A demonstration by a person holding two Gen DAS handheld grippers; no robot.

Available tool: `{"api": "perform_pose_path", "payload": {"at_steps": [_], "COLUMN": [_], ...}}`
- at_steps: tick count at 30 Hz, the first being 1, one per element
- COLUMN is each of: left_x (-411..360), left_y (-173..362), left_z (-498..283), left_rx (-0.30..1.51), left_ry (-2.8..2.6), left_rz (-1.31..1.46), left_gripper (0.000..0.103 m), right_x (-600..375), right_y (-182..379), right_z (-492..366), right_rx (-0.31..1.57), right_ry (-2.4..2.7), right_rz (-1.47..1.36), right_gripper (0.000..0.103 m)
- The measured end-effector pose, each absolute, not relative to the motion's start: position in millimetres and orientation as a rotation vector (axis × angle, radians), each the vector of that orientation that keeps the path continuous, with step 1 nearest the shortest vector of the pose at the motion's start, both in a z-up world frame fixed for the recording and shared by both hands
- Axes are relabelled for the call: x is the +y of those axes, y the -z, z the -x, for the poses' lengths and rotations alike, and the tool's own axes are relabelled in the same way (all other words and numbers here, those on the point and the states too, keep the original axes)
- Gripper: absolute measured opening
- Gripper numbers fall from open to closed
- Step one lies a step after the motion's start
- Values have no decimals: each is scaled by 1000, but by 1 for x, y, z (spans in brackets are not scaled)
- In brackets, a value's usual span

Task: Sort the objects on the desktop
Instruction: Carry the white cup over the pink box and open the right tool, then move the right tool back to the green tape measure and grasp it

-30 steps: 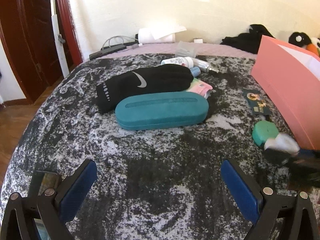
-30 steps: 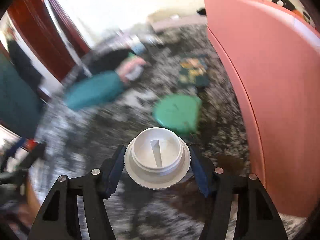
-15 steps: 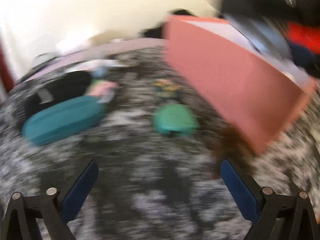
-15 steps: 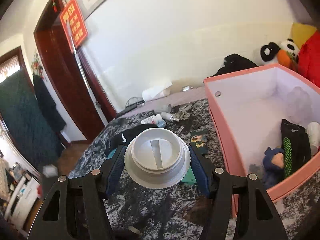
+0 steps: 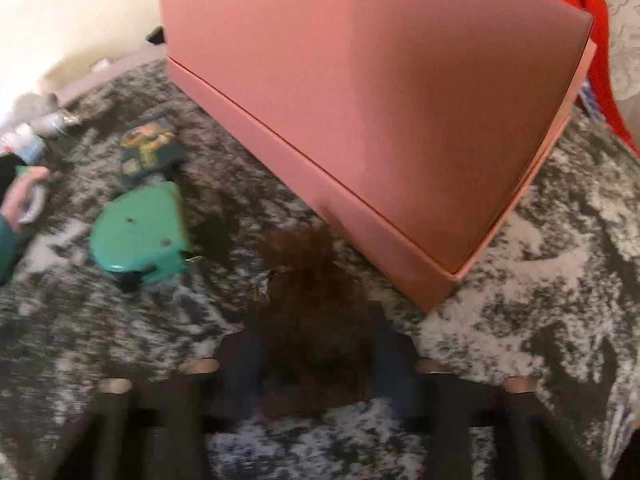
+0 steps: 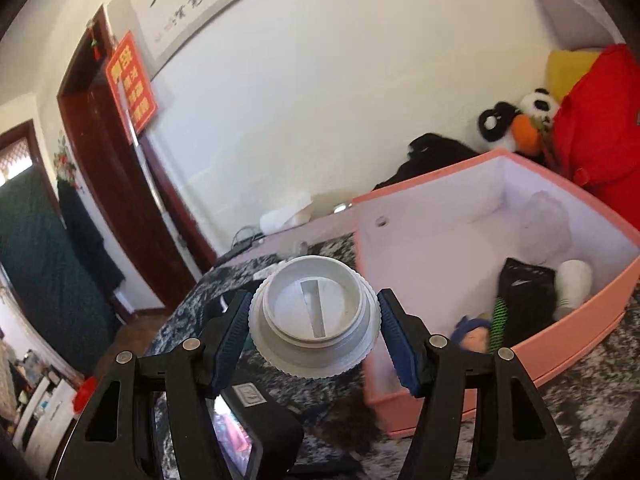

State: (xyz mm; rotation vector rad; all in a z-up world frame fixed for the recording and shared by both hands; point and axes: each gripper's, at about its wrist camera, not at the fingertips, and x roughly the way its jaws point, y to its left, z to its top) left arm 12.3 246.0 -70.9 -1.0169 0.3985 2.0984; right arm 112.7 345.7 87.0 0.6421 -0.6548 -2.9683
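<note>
A brown fuzzy tuft (image 5: 312,292) with a small metal clip lies on the grey mottled cover by the near corner of the pink box (image 5: 360,120). My left gripper (image 5: 316,360) is down over it, its jaws closing, with the blurred blue pads (image 5: 248,360) pressed against the tuft's sides. My right gripper (image 6: 314,328) is shut on a white ridged round lid (image 6: 314,316), held in the air by the left wall of the pink box (image 6: 440,184). The box is open and white inside, holding a black sock (image 6: 524,292), a white roll (image 6: 574,280) and a blue-haired doll (image 6: 472,332).
A green tape-dispenser-like case (image 5: 140,236), a dark picture card pack (image 5: 148,152), a pink packet (image 5: 28,196) and small bottles (image 5: 36,124) lie left of the box. Plush toys (image 6: 520,120) and red fabric (image 6: 600,120) sit behind it. A dark door (image 6: 120,184) is at left.
My left gripper swung right from the teal case to the box corner, dropped and closed on the brown tuft. My right gripper rose with the lid until the box's inside came into view.
</note>
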Motion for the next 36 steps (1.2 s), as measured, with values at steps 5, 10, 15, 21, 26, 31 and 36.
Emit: {"api": "perform_pose_path", "payload": {"at_steps": [5,10,15,21,26,31,36], "left_x": [229,214,261,336,331,288,229], "left_y": [35,-30,-69,-55,-46,-48,-51], "left_z": [-16,-21,-22,-8,-11,-15,-16], "left_rx": [322,213,225,354,233,200,275], "left_ry": [-2166,-2244,-2232,-2268,-2272,-2362,-2480], "left_rz": [947,734,639,733,736,734,761], "left_gripper": [14,14,15,103,103,103,103], "right_x": [376,415,453,483,502,497,465], "right_y": [-92,-85,-75,-66,-58,-66,-81], "right_z": [-126,-126,-121,-104,-104,-111,-114], "right_rx": [-690,-784,-904,-917,-1042,-1059,-991], "right_ry": [3002,3056,3130,3251,3243,3245,3175], "right_rz": [-615,-620,-645,-702,-684,-597,-523], "right_gripper": [66,66,66,73,95,97,97]}}
